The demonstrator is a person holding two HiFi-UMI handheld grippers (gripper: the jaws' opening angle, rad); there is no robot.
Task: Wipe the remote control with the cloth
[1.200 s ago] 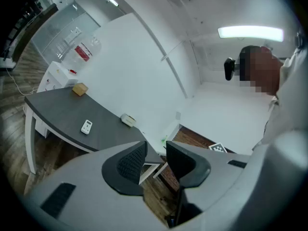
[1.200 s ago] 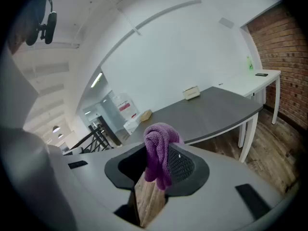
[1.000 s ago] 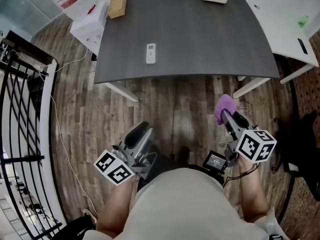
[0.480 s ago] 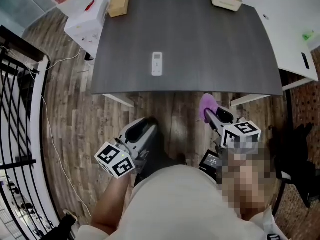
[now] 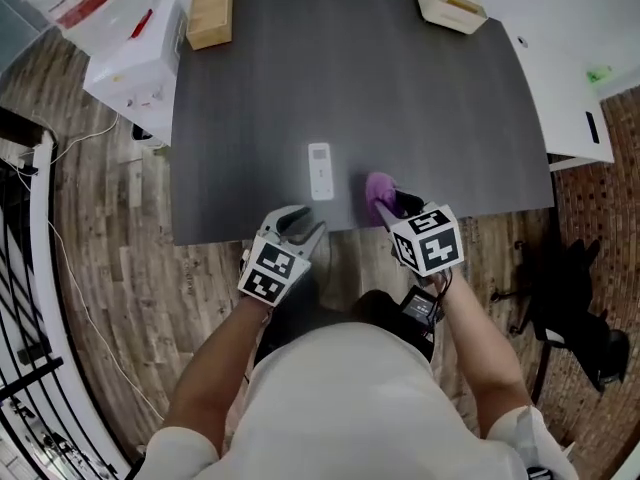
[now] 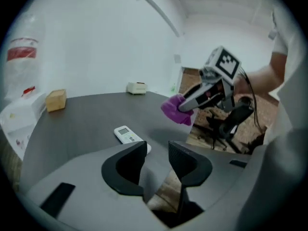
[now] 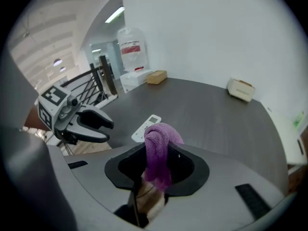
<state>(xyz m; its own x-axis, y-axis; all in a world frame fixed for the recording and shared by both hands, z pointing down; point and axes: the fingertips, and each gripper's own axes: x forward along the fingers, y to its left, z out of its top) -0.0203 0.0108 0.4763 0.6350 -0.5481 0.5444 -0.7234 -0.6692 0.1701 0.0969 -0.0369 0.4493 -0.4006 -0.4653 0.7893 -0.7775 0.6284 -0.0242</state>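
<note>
Moved forward from over the wood floor to the table's near edge. Right gripper (image 5: 390, 206) clamped on a bunched purple cloth (image 5: 378, 188); left gripper (image 5: 308, 223) jaws partly apart, just opened further, nothing between. Slim white plastic remote control (image 5: 320, 170) flat on the dark grey tabletop (image 5: 400, 88), just ahead, between both sets of fingertips.

Purple cloth (image 5: 378, 190), white remote (image 5: 320, 170), dk grey table (image 5: 400, 98), brown wood-plank floor (image 5: 130, 268), b&w square-marker cubes (image 5: 272, 271), tan box (image 5: 209, 15).
</note>
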